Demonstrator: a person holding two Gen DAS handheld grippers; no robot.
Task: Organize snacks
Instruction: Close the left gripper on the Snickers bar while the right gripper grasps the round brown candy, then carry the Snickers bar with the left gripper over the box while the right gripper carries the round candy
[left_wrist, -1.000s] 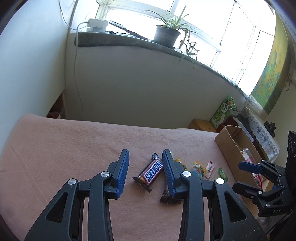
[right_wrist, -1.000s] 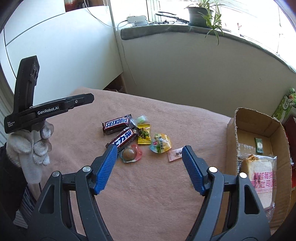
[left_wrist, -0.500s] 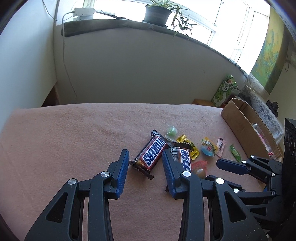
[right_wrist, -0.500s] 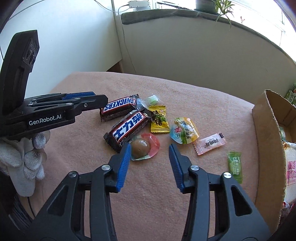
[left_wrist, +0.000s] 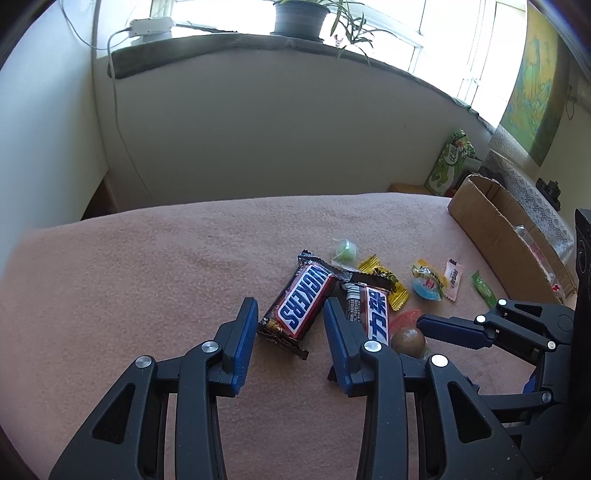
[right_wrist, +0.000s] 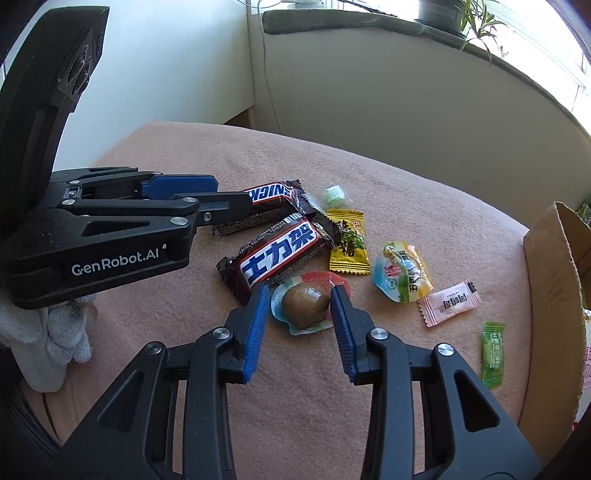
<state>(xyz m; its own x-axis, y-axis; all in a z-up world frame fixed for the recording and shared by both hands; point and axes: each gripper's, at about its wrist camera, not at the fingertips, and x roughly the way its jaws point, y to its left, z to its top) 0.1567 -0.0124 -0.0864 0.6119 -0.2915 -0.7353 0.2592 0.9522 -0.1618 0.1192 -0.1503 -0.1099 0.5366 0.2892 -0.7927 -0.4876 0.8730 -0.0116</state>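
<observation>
Your right gripper (right_wrist: 300, 302) is closing around the brown egg packet (right_wrist: 306, 307) on the pink blanket (right_wrist: 369, 387); your left gripper (left_wrist: 290, 321) stands spread astride the Snickers bar (left_wrist: 301, 304).

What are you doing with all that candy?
A person is sorting snacks on a pink blanket, holding a grabbing tool in each hand. The right tool is closing around a brown egg in a clear packet, with the egg between its fingers. The left tool sits open over a Snickers bar, not squeezing it yet. More sweets lie nearby, and a cardboard box waits at the side.
</observation>
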